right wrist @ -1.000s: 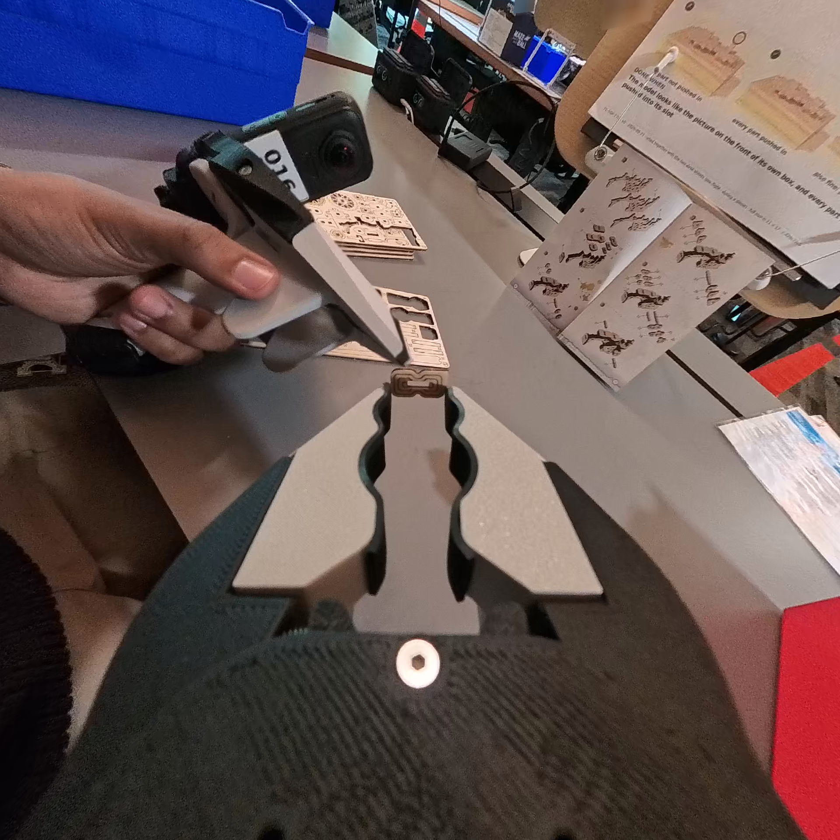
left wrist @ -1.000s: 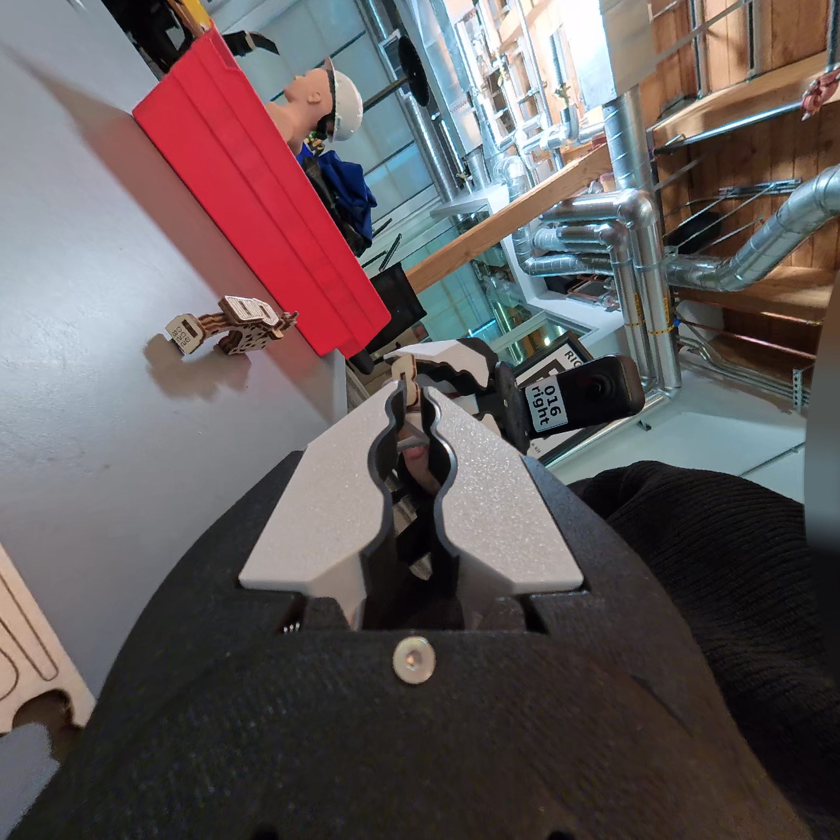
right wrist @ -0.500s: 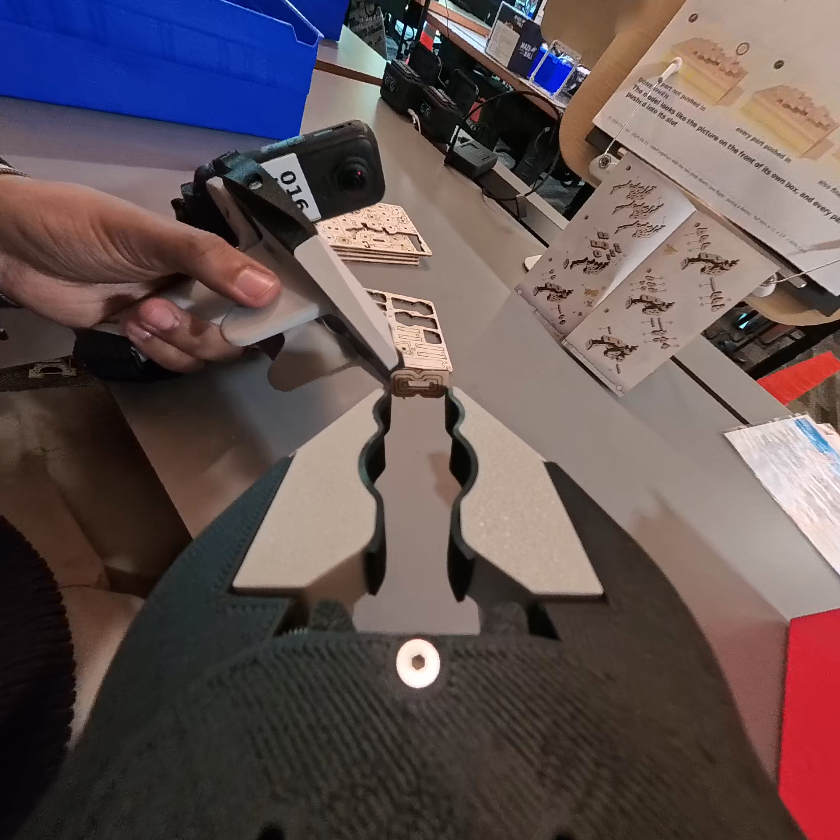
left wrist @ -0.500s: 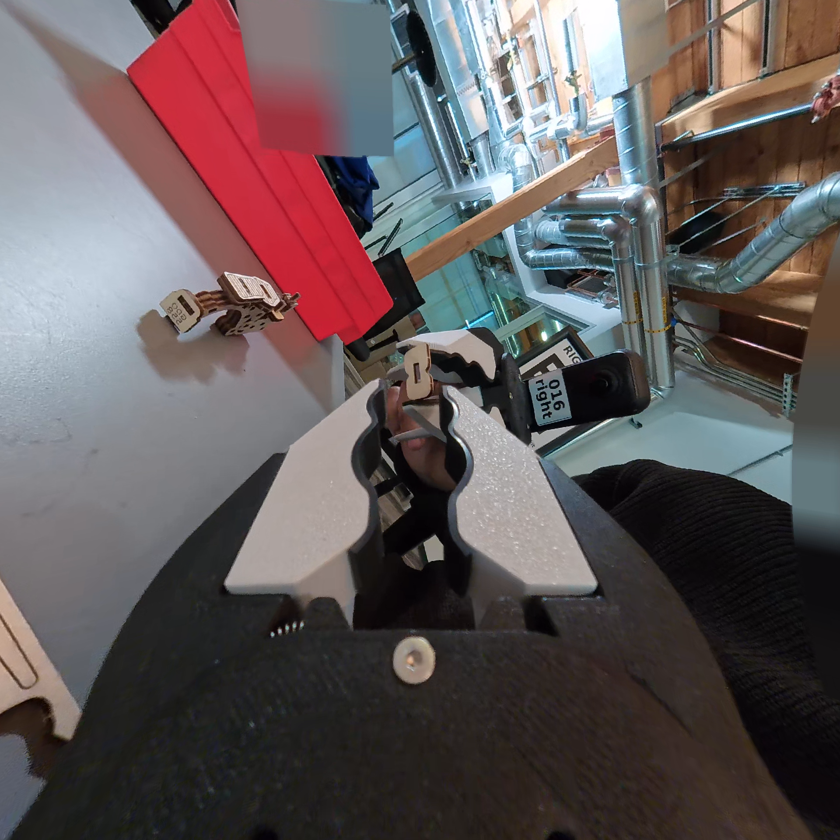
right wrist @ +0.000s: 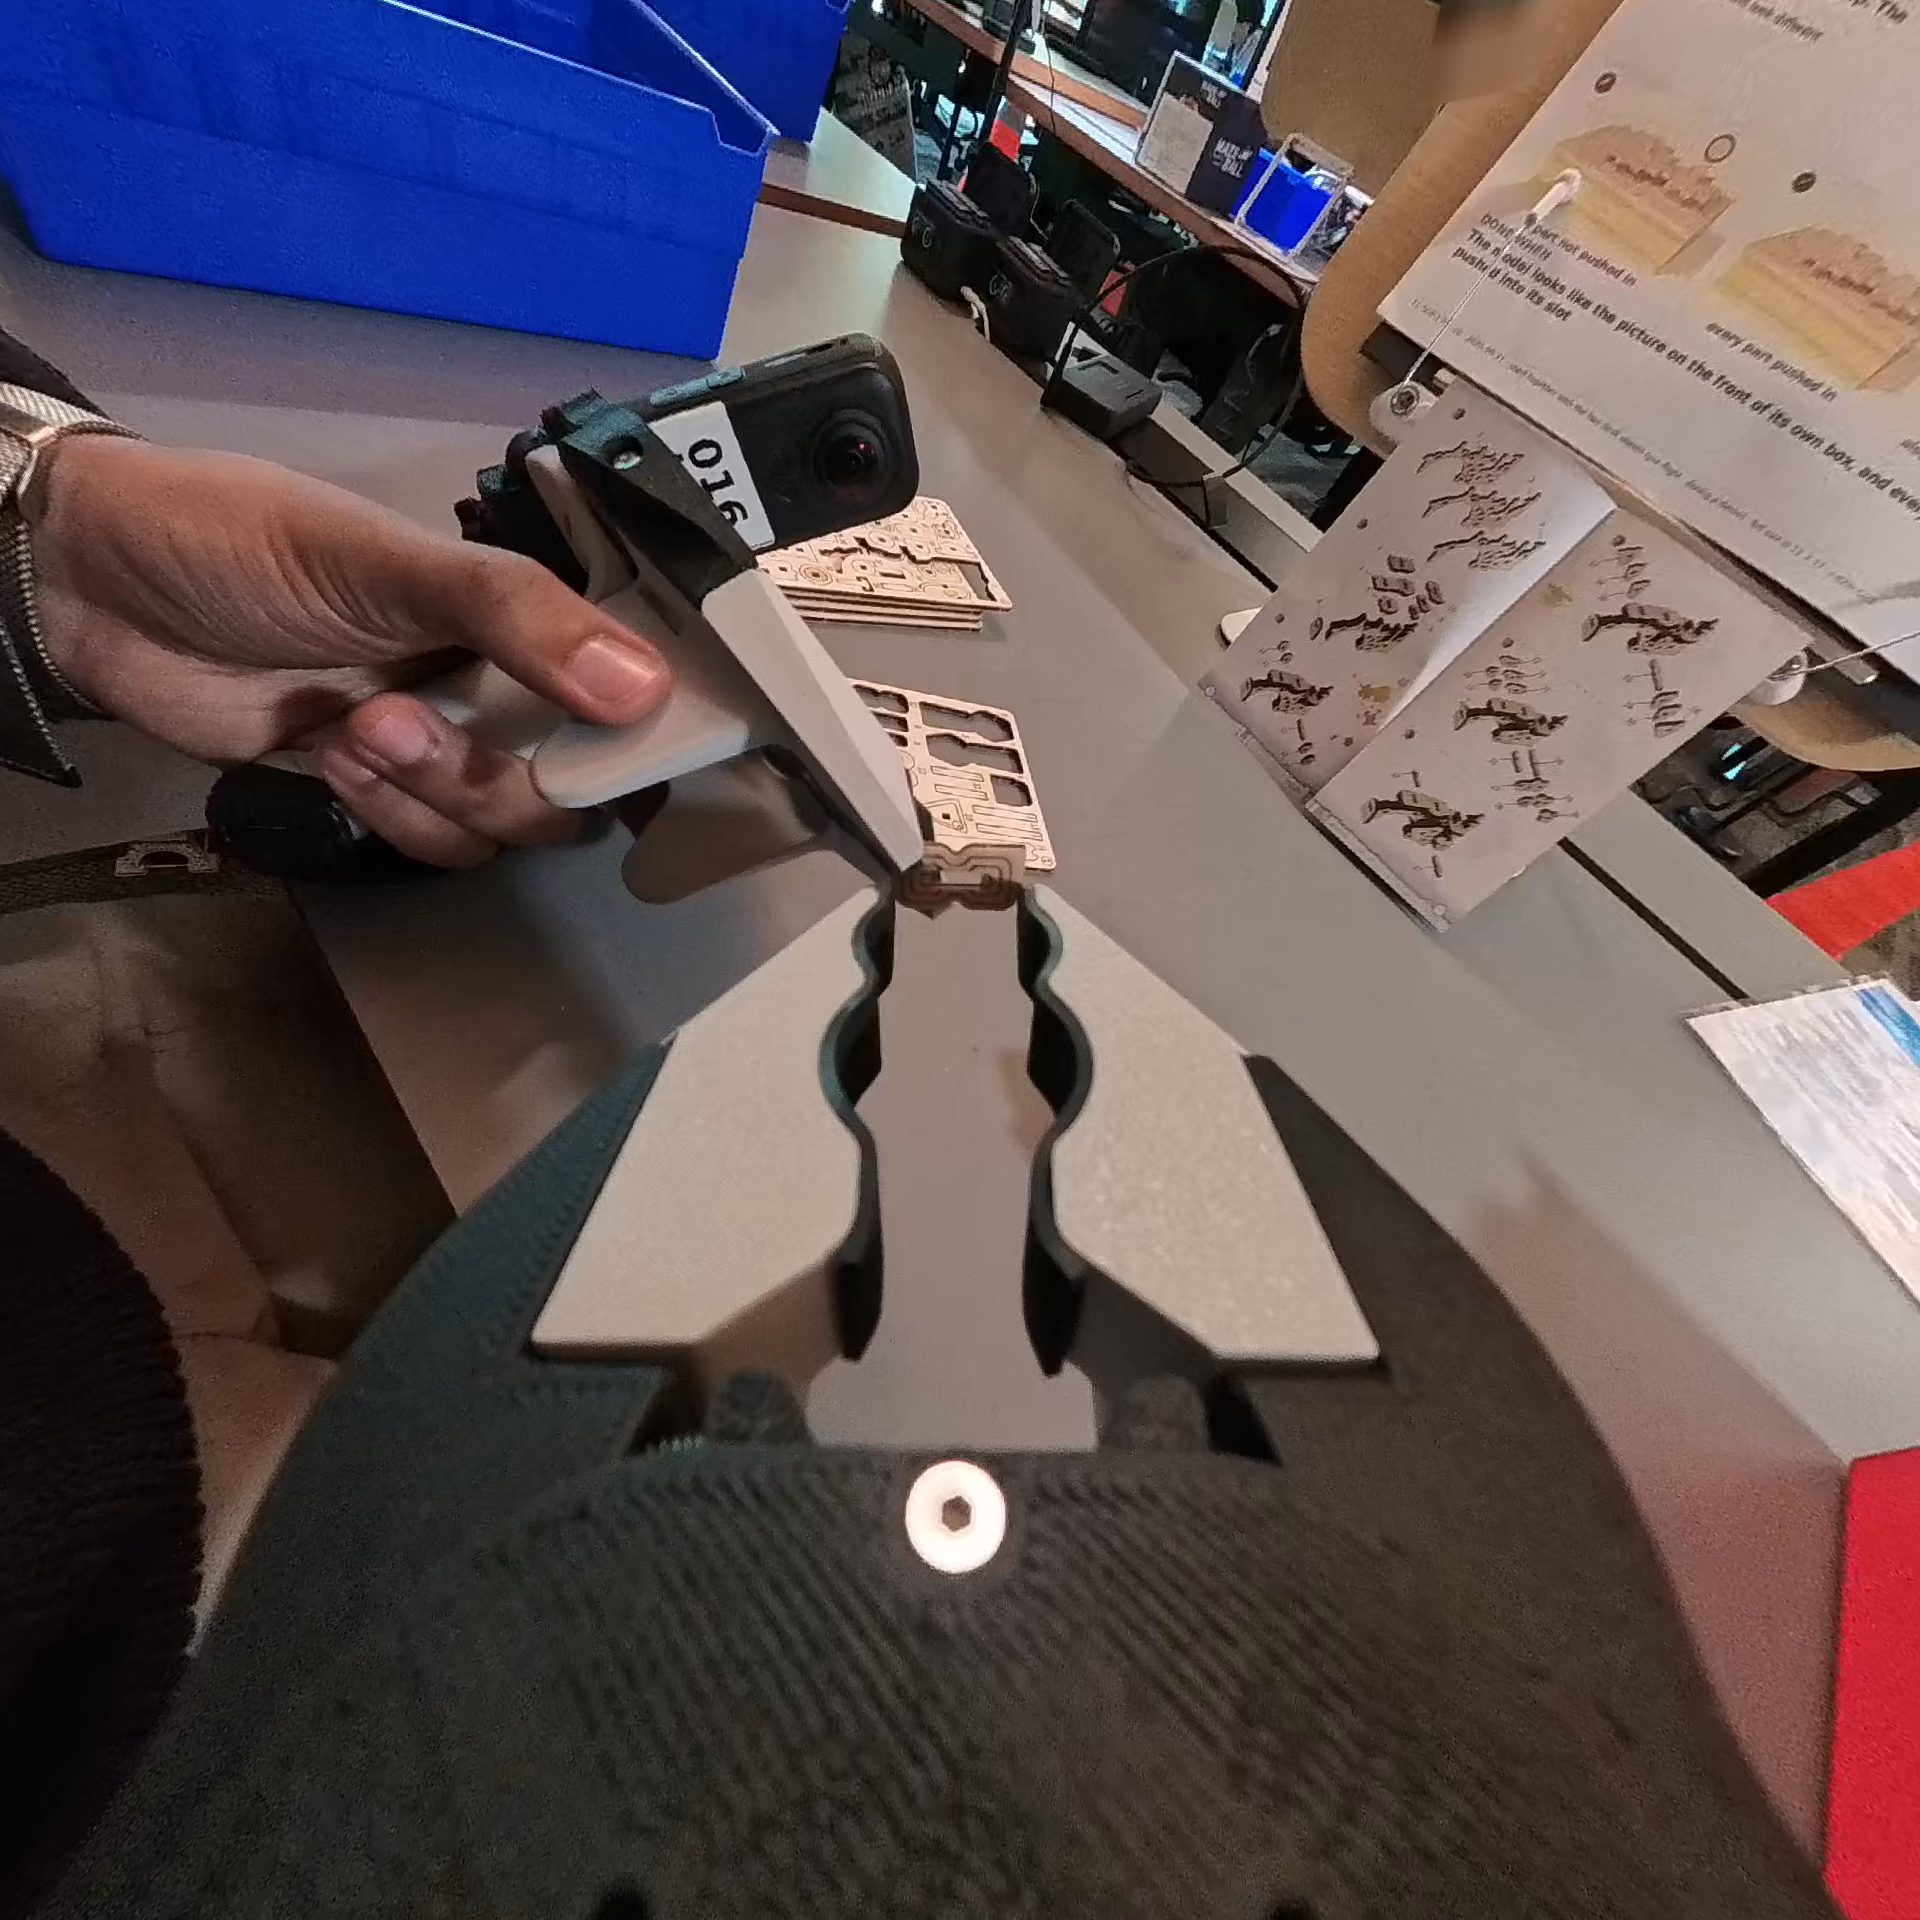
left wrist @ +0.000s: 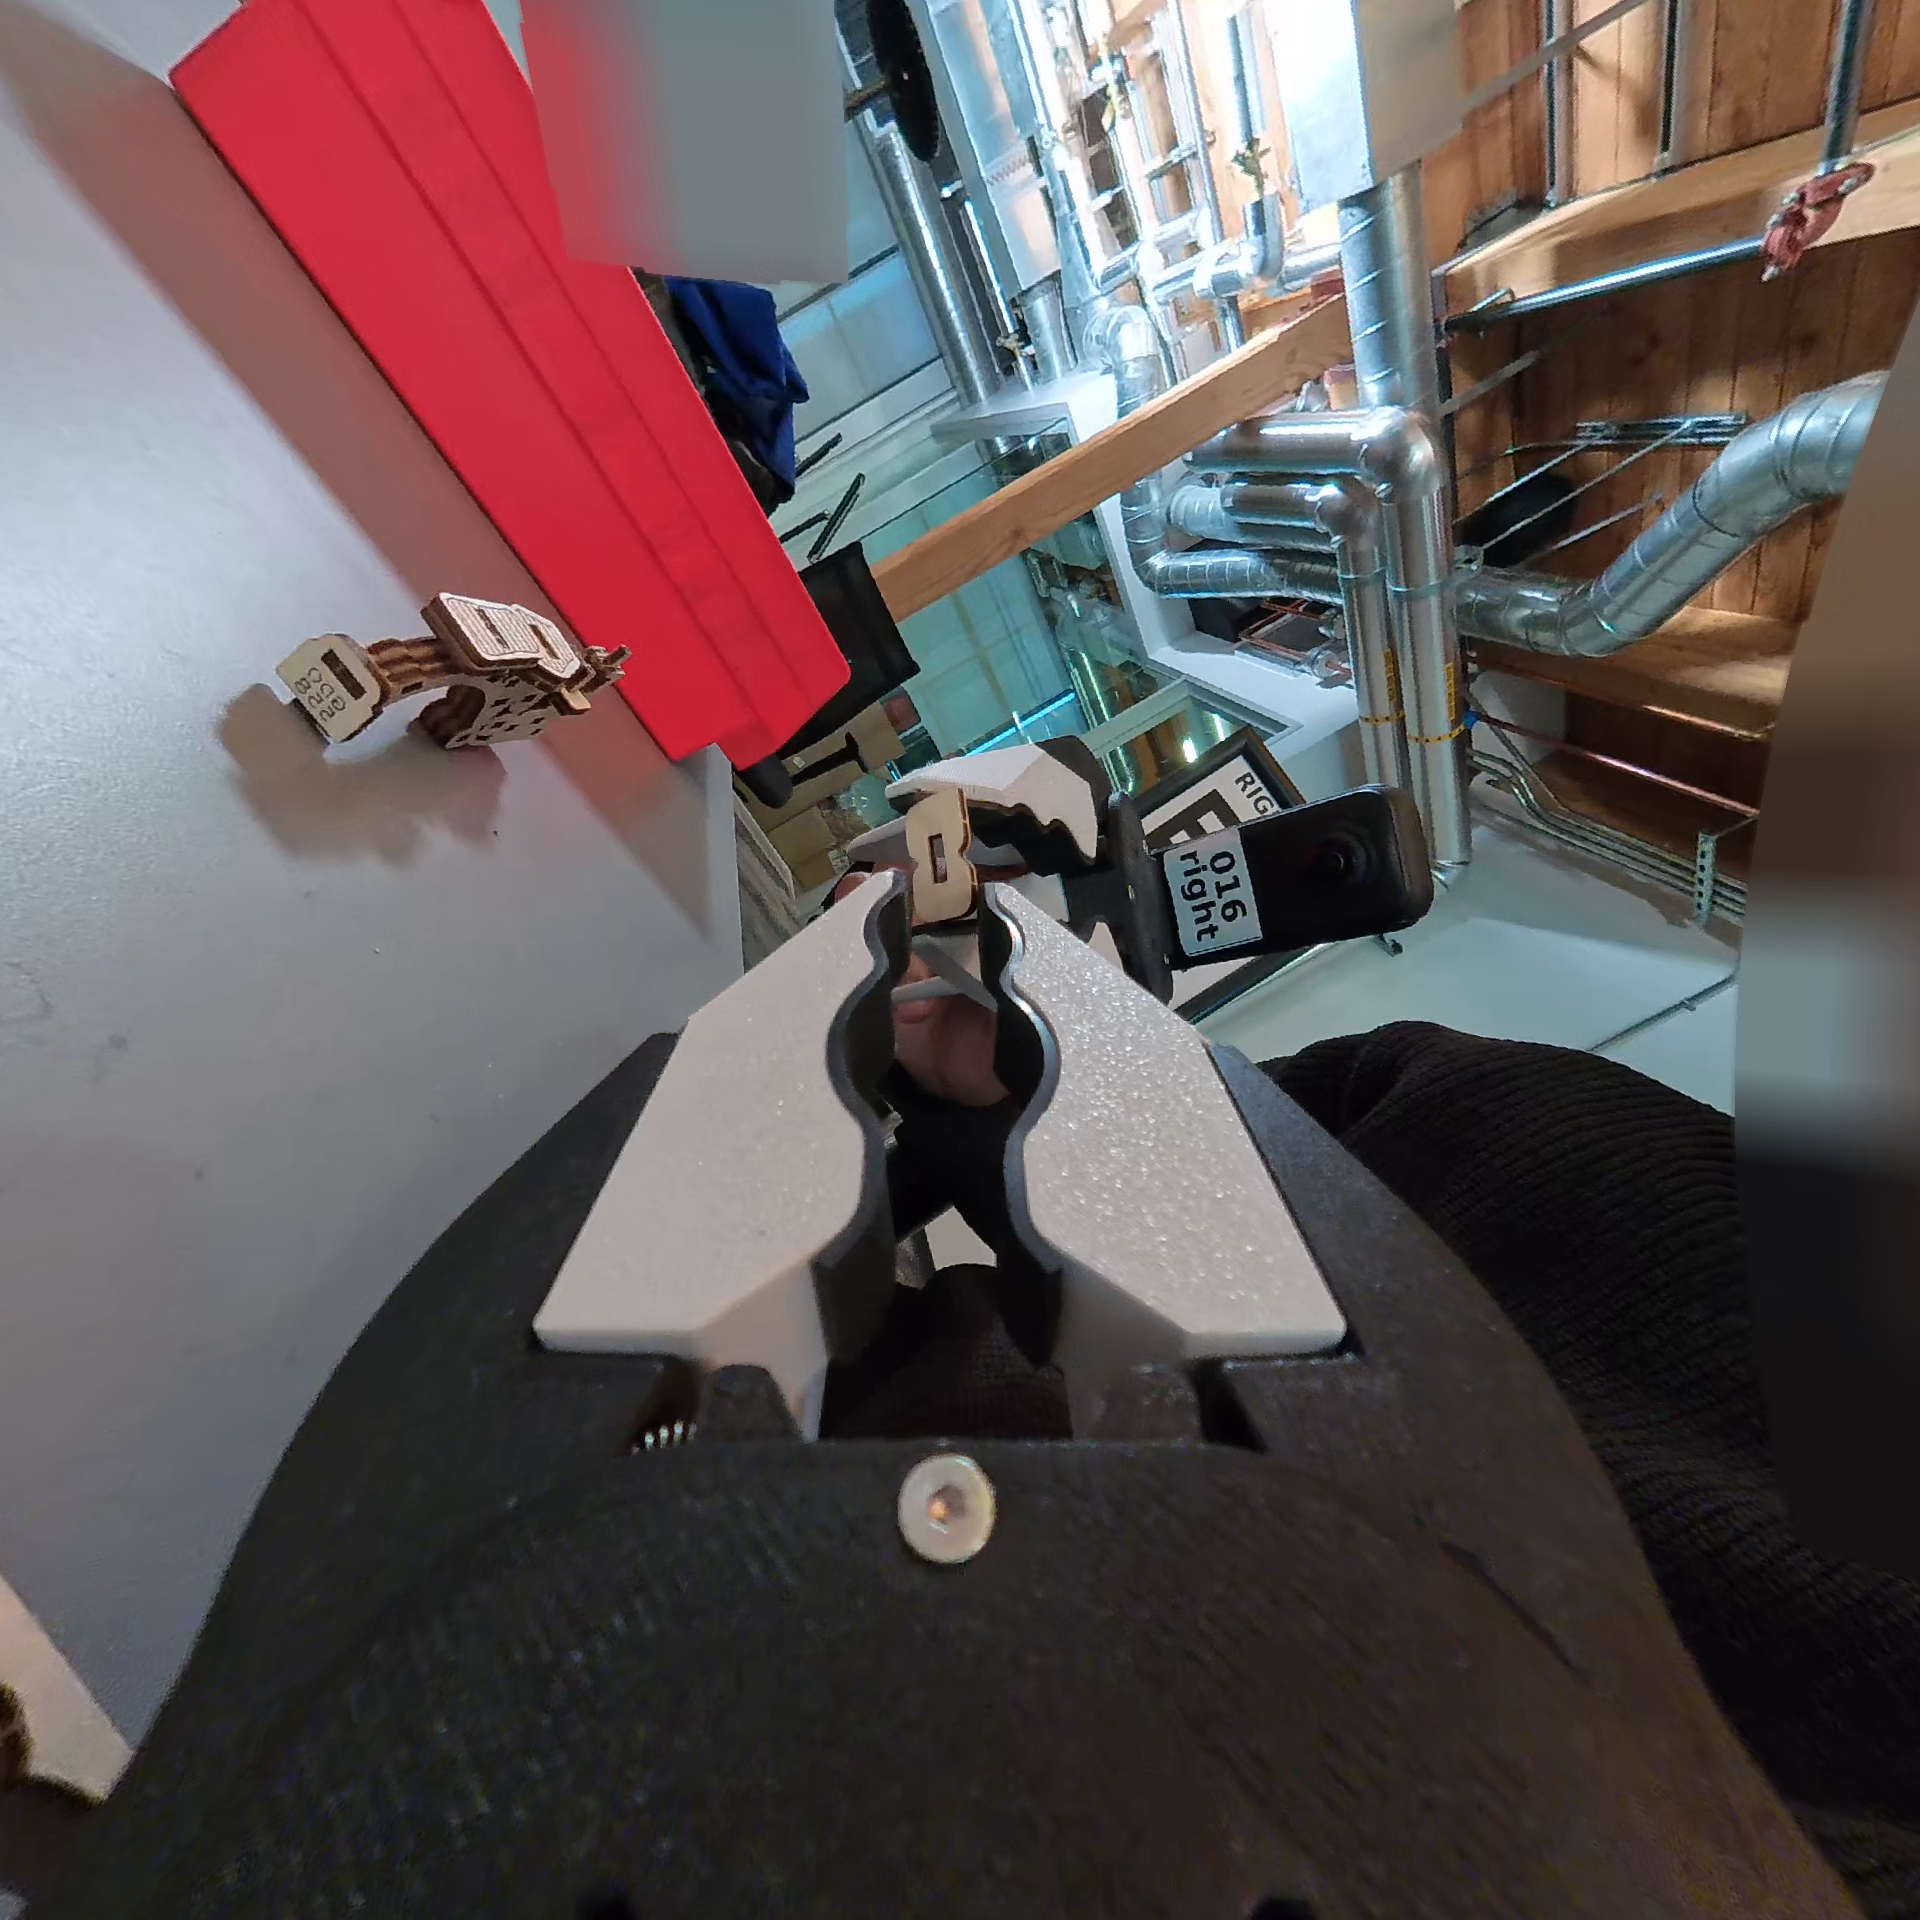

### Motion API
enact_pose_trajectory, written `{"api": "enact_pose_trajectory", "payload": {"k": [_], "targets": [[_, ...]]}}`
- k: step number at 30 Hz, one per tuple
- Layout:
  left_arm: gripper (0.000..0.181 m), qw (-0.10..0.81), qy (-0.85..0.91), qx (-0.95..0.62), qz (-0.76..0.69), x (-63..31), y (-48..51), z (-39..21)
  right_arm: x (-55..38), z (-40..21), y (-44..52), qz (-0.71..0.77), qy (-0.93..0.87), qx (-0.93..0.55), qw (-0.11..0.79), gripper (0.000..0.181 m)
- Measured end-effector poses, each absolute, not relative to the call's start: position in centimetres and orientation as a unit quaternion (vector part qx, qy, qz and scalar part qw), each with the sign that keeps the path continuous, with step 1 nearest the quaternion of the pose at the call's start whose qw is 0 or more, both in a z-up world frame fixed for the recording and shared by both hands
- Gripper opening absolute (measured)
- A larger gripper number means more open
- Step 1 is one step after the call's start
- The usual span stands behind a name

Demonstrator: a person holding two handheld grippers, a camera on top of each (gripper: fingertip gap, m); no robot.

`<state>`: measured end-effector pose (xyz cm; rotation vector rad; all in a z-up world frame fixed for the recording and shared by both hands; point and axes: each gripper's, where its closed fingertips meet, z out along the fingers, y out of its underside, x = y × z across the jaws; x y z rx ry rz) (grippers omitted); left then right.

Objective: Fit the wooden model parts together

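My right gripper (right wrist: pixel 956 912) is shut on a small flat wooden part (right wrist: pixel 961 885), held across its tips above the grey table (right wrist: pixel 1195 831). The part (left wrist: pixel 940 857) also shows in the left wrist view, in the right gripper (left wrist: pixel 940 821) farther off. My left gripper (left wrist: pixel 943 900) is open, its tips on either side of the part's near end. From the right wrist view the left gripper (right wrist: pixel 900 847) comes in from the left, held by a hand (right wrist: pixel 312 623), with its tip at the part. A partly built wooden model (left wrist: pixel 457 686) lies on the table.
A red bin (left wrist: pixel 540 416) stands behind the model. Two wooden part sheets (right wrist: pixel 894 566) (right wrist: pixel 966 779) lie mid-table. A blue bin (right wrist: pixel 364 156) is at the far left. Instruction sheets (right wrist: pixel 1455 644) lean at the right, and a paper (right wrist: pixel 1849 1122) lies near the right edge. Both grippers' tips are close together, under 4 cm apart.
My left gripper's jaws have opened from nearly shut. The right gripper has kept hold of the part, and the two grippers have stayed tip to tip.
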<state>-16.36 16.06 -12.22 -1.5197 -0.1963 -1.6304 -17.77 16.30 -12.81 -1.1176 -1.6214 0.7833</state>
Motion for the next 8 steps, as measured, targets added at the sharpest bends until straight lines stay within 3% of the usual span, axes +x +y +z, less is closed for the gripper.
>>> {"api": "enact_pose_trajectory", "payload": {"k": [8], "targets": [[0.009, 0.437, -0.078, -0.609, -0.658, -16.34, 15.99, -12.09, -17.75, -12.69, 16.24, 0.325, -0.667, -0.457, 0.491, 0.023]]}}
